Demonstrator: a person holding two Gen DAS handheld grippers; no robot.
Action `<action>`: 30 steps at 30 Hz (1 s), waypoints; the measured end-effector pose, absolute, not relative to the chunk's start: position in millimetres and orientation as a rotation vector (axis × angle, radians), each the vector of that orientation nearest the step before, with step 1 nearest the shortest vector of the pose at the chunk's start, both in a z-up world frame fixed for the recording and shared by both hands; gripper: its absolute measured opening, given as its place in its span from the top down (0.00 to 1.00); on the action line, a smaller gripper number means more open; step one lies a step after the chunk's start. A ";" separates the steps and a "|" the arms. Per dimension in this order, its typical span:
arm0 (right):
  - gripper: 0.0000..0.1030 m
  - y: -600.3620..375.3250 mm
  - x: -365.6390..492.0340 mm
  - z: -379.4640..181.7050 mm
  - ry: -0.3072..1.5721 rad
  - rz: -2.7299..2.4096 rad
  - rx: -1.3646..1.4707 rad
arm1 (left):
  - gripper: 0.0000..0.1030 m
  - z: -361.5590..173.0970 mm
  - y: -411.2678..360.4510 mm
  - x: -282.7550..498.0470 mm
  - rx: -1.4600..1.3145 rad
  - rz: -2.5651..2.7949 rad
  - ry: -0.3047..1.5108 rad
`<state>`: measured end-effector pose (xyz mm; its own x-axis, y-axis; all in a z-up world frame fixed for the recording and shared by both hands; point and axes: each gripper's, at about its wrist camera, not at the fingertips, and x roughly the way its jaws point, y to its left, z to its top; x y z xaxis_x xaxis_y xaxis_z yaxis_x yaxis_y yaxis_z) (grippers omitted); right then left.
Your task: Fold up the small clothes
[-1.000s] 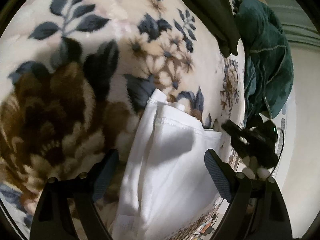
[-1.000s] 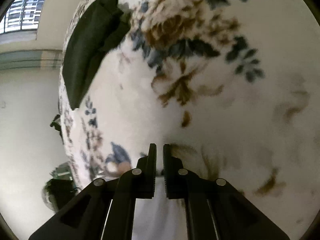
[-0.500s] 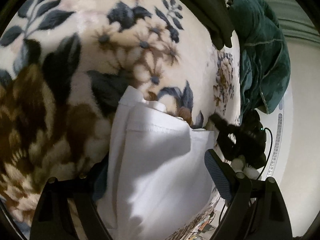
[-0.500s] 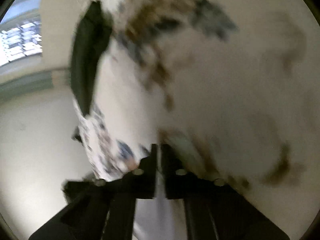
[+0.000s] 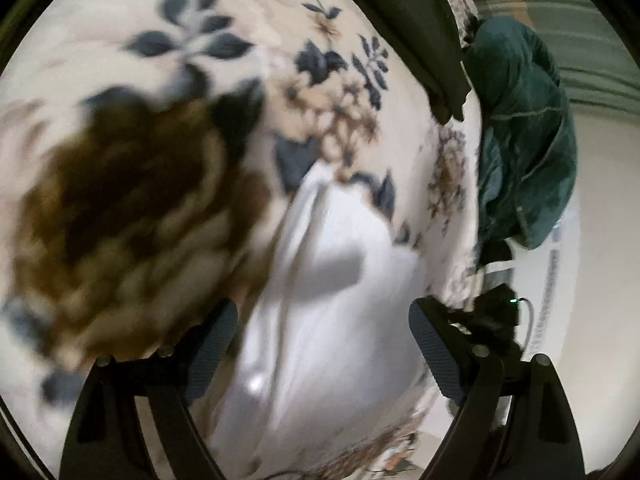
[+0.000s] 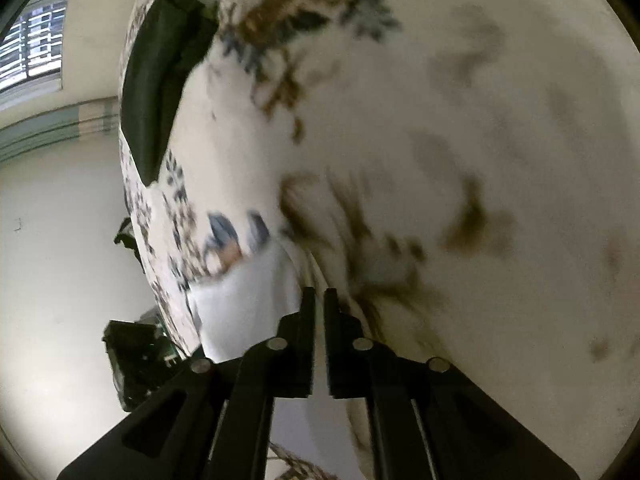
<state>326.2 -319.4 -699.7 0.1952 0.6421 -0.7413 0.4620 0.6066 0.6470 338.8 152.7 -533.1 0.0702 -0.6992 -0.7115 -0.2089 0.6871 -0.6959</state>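
Observation:
A white garment (image 5: 340, 240) lies flat on a cream floral blanket (image 5: 120, 200), near the blanket's right-hand edge. My left gripper (image 5: 320, 312) hovers over the garment's near part, open wide, with one finger on each side of it and nothing gripped. In the right wrist view the same garment (image 6: 248, 296) lies just left of my right gripper (image 6: 319, 296). That gripper's jaws are opening and stand a narrow slit apart. The garment's edge runs beside the left finger, and I see no cloth pinched between the pads. Both views are blurred.
A dark green folded cloth (image 5: 412, 28) lies at the blanket's far edge (image 6: 156, 72). A teal garment (image 5: 524, 128) hangs off the right side. A black device (image 5: 496, 312) with a green light sits below the edge. A window (image 6: 32, 48) is at the far left.
My right gripper shut fully, then parted a slit, and swung so the white garment now shows left of its fingers. The left gripper drew back a little, still open.

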 end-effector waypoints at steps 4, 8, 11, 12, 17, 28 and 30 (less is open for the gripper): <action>0.51 -320.1 288.6 -693.3 1.442 0.150 1.012 | 0.15 -518.9 152.1 296.1 -0.777 -0.419 1.517; 0.51 -313.9 263.3 -692.7 1.457 0.150 1.023 | 0.15 -531.0 128.0 280.9 -0.697 -0.424 1.603; 0.51 -303.6 253.1 -691.3 1.459 0.154 1.019 | 0.19 -545.8 110.9 278.6 -0.650 -0.411 1.611; 0.51 -300.8 251.5 -690.0 1.460 0.164 1.012 | 0.47 -545.5 106.5 278.2 -0.656 -0.428 1.585; 0.88 -279.4 246.3 -680.2 1.428 0.222 0.958 | 0.94 -521.7 121.8 274.5 -0.859 -0.494 1.382; 0.96 -277.1 228.8 -684.0 1.451 0.178 0.966 | 0.22 -520.9 158.2 284.6 -0.823 -0.386 1.424; 0.96 -282.8 229.0 -683.7 1.456 0.173 0.993 | 0.23 -528.7 151.3 283.9 -0.804 -0.381 1.455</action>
